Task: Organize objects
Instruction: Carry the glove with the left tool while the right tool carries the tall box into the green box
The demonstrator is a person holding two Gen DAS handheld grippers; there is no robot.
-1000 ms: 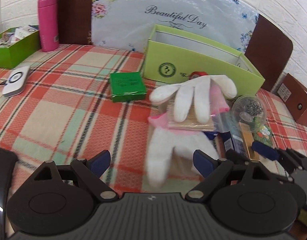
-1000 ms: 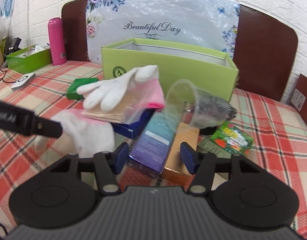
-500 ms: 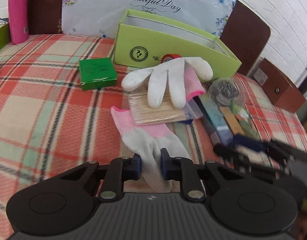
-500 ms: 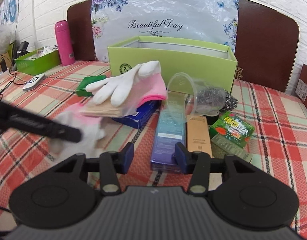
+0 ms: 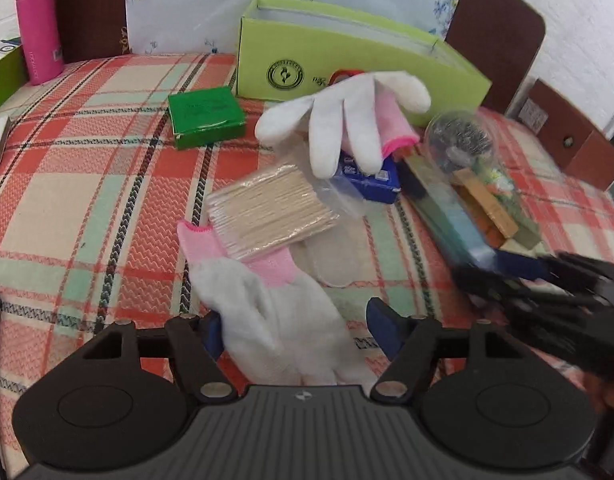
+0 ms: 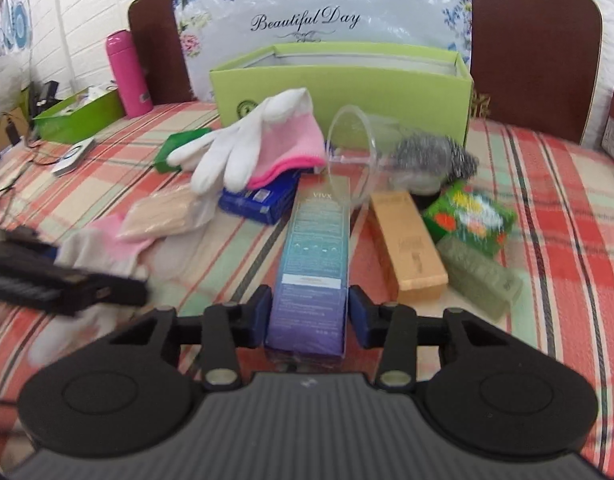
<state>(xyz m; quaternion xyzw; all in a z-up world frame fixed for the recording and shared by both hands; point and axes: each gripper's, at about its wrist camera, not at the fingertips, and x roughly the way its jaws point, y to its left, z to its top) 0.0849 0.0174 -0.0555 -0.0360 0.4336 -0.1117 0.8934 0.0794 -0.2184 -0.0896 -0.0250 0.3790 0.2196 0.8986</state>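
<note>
My right gripper (image 6: 307, 312): jaws closing around the blue box (image 6: 313, 264), long axis toward 12. My left gripper (image 5: 293, 330): jaws opening, glove (image 5: 283, 332) between them, cuff toward 11. Bare cloth (image 5: 87, 200) at 9.

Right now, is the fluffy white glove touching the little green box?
Apart. The left wrist view shows checked cloth plainly between the upper white glove and the green box.

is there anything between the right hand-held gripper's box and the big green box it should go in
Yes. The right hand-held gripper is closing around the blue-purple box; ahead of it a tipped clear cup with steel wool lies before the big green box.
</note>
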